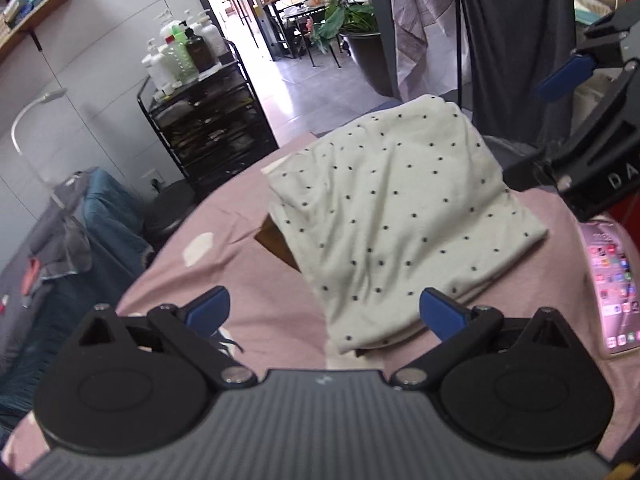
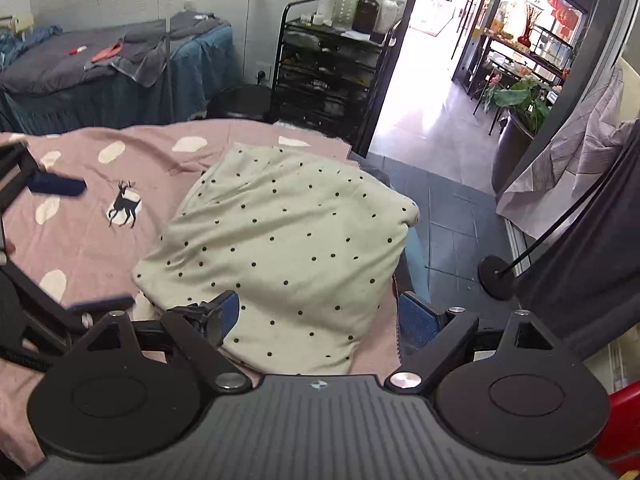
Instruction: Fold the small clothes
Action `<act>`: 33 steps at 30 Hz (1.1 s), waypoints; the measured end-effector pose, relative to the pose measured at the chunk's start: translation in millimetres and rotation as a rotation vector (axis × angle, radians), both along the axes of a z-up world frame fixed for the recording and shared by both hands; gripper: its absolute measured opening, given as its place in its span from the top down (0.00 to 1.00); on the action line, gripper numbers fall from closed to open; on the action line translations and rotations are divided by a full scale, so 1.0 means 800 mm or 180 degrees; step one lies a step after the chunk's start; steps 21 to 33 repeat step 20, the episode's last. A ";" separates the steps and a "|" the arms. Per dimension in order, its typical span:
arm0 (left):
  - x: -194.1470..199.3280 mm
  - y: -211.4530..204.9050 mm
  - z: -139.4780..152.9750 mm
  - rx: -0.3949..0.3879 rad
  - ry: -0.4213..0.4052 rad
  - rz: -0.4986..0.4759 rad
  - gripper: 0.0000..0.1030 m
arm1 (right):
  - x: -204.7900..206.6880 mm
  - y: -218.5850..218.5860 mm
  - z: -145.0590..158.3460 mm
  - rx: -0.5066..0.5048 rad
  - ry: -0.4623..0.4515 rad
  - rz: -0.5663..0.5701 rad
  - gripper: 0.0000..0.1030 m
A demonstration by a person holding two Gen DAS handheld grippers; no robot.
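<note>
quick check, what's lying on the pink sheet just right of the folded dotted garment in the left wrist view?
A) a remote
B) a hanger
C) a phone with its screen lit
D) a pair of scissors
C: a phone with a lit screen of app icons lies on the pink sheet beside the right edge of the dotted garment.

Spotted garment (image 1: 400,216) drapes over a brown object (image 1: 276,242), only one corner showing. Phone (image 1: 612,284) cut off by right frame edge. Right claw (image 1: 568,76) partly out of frame; bottle labels (image 2: 360,0) too small to read.
</note>
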State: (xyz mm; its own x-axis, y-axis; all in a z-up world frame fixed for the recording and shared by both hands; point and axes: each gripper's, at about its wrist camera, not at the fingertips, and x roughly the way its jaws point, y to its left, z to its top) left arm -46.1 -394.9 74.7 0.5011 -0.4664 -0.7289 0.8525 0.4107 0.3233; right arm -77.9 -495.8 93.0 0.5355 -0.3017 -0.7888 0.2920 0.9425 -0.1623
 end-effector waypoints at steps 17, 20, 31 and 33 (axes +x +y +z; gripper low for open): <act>0.004 0.001 0.000 -0.0232 0.0233 0.0013 0.00 | 0.000 0.014 -0.020 -0.0158 0.0246 0.0053 0.00; 0.001 -0.001 -0.001 -0.0168 0.0219 0.0008 0.00 | 0.000 0.013 -0.019 -0.0170 0.0269 0.0046 0.00; 0.001 -0.001 -0.001 -0.0168 0.0219 0.0008 0.00 | 0.000 0.013 -0.019 -0.0170 0.0269 0.0046 0.00; 0.001 -0.001 -0.001 -0.0168 0.0219 0.0008 0.00 | 0.000 0.013 -0.019 -0.0170 0.0269 0.0046 0.00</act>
